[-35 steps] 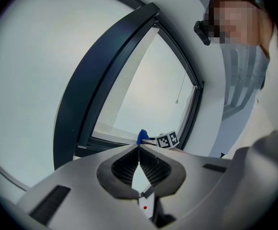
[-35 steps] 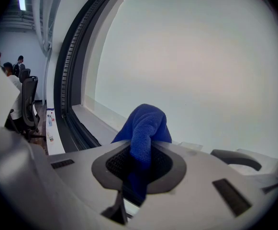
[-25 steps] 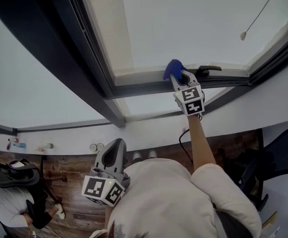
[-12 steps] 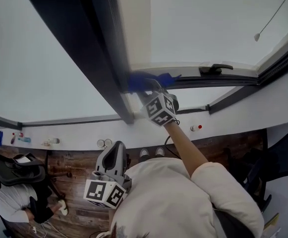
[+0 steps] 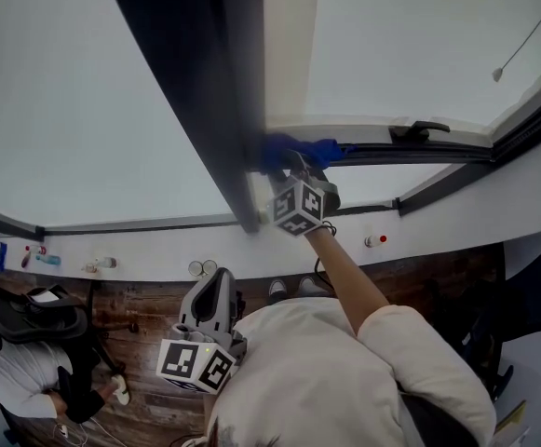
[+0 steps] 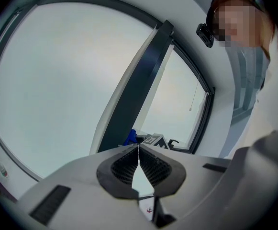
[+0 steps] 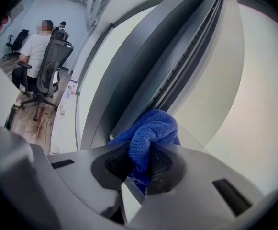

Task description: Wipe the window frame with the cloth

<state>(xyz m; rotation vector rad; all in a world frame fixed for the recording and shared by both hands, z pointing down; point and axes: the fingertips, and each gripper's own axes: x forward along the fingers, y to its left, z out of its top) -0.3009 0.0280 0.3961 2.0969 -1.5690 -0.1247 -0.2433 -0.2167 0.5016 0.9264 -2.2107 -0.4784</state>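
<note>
Right claw [image 7: 138,169] pinching blue cloth [image 7: 150,133], pressed on window frame [image 7: 143,75]

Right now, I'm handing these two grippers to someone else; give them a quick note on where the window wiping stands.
Right gripper: jaws shut on the blue cloth, arm raised to the window.
Left gripper: jaws shut, empty, held low near the chest.
The cloth sits against the corner where the lower rail meets the dark upright.
Done: in the last second the cloth swept left along the rail, from beside the handle to that corner.
Left: probably the upright and the rest of the frame.
</note>
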